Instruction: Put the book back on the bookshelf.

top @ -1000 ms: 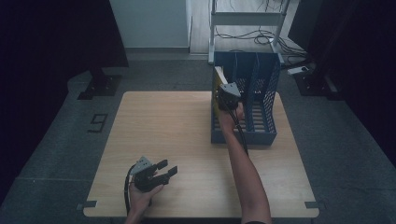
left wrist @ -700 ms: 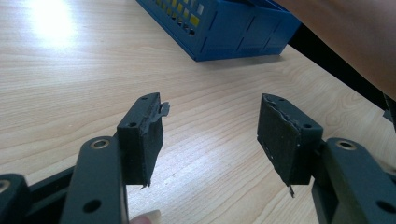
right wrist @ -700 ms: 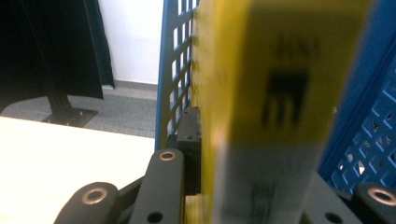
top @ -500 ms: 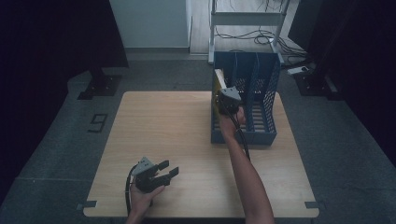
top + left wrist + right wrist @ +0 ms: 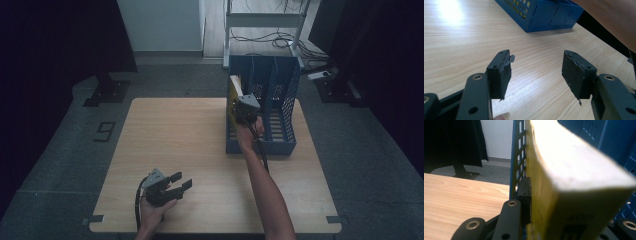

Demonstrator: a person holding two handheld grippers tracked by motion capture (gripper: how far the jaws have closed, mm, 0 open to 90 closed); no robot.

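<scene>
A thick yellow book stands upright at the left side of the blue file rack at the table's back right. My right gripper is shut on the book from the near side. In the right gripper view the book sits between the jaws of my right gripper, with the left pad flat on its cover beside the rack's perforated wall. The jaws have just eased open slightly. My left gripper rests near the front left, open, nothing between the pads.
The wooden table stretches bare to the left of the rack. The rack has several upright dividers. In the left gripper view the rack's corner lies ahead and a forearm crosses at the upper right.
</scene>
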